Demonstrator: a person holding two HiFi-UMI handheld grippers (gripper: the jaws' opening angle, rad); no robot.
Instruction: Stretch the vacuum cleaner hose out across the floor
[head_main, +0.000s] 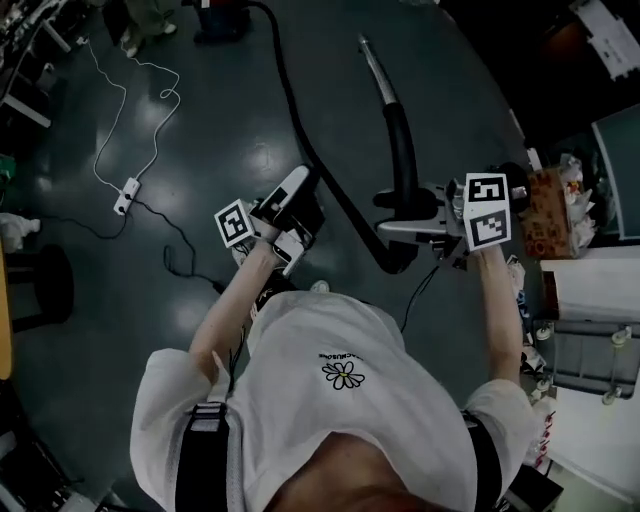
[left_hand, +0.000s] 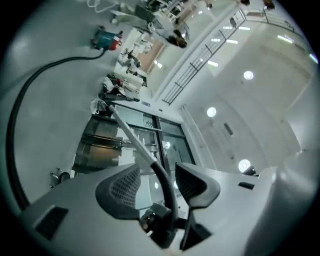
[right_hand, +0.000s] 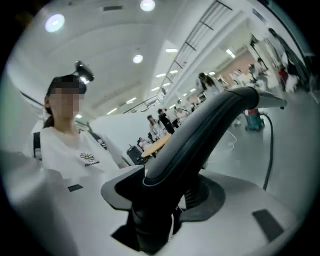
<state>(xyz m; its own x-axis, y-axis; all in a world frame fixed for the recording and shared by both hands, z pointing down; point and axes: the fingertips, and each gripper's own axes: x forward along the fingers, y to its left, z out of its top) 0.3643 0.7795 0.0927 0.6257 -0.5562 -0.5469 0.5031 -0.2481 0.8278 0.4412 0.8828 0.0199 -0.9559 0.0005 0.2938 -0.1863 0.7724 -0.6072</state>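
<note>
head view: right forearm (head_main: 500, 310) stretches forward, right gripper (head_main: 392, 215) clamps the vacuum handle (head_main: 403, 150); left gripper (head_main: 305, 197), beside the hose (head_main: 300, 140), gapes half apart, empty.

Hose (head_main: 297, 125) on floor (head_main: 230, 110) between left gripper (head_main: 303, 212) and wand (head_main: 402, 150); power strip (head_main: 125, 195) far left.

- A large open hall used as a work or lab space, not a home; its floor (head_main: 250, 120) is dark, polished and wide;
- a white power strip (head_main: 125, 193) lies at the left of the head view, its cable (head_main: 177, 97) looping loose;
- a high white ceiling with round lights (left_hand: 248, 75) and a long railing (left_hand: 205, 55) fills the upper right of the left gripper view;
- people (right_hand: 161, 120) stand among tables mid-frame in the right gripper view;
- boxes (head_main: 548, 215) and clutter crowd the head view's right edge.
</note>
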